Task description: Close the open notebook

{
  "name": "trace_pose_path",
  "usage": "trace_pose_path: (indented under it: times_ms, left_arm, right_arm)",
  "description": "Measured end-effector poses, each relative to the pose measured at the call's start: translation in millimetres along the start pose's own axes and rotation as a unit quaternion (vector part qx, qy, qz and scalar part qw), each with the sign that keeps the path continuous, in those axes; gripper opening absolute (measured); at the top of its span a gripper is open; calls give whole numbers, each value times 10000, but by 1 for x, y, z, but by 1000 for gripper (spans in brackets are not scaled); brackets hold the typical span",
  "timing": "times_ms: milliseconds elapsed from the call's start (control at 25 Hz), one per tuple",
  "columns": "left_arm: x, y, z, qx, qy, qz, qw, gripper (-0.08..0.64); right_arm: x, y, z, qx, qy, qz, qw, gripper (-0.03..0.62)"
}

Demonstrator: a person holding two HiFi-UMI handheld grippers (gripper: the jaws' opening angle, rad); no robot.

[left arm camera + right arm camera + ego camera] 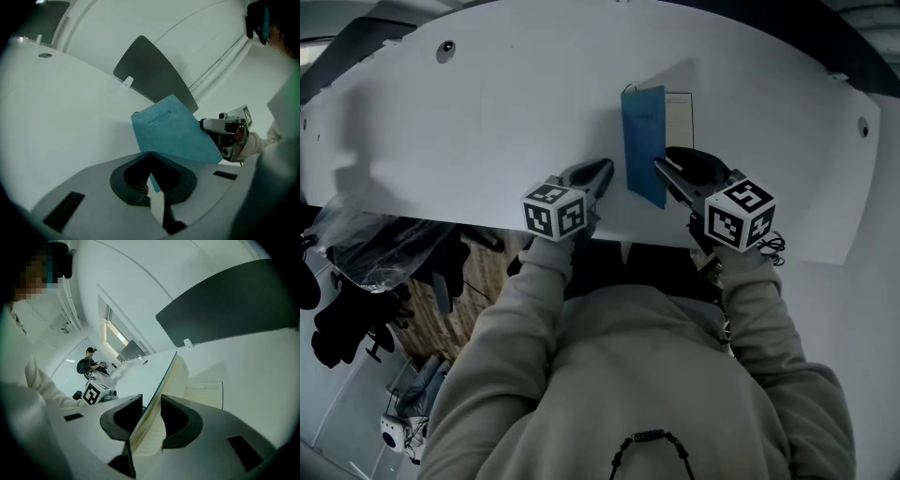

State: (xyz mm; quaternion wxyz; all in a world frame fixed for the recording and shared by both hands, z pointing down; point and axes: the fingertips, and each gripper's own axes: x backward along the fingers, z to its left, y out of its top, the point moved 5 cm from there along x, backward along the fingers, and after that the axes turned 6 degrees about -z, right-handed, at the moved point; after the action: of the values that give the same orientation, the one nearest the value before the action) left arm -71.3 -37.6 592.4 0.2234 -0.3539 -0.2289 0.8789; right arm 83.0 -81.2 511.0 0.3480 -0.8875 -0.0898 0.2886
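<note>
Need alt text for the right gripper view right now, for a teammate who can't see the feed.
The right gripper clamps the raised half of the blue notebook, which stands nearly upright between its jaws. A lined page lies flat on the white table just beyond.

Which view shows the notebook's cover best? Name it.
Left gripper view: the blue cover faces it, title readable. Head view shows it foreshortened from above; right gripper view only its edge between the jaws.
</note>
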Motion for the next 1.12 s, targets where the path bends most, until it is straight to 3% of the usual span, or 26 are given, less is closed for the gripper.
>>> trace_pose_path:
  times_ms: [720,1120]
  left_arm:
    - [54,-7,33,370,294,-426,9980,-2]
    - [87,-17,53,668,524,-747,9936,-2]
  right_arm:
    - [-54,2,62,231,718,227,9969,118]
    - [-107,-15,84,353,1015,715,9916,118]
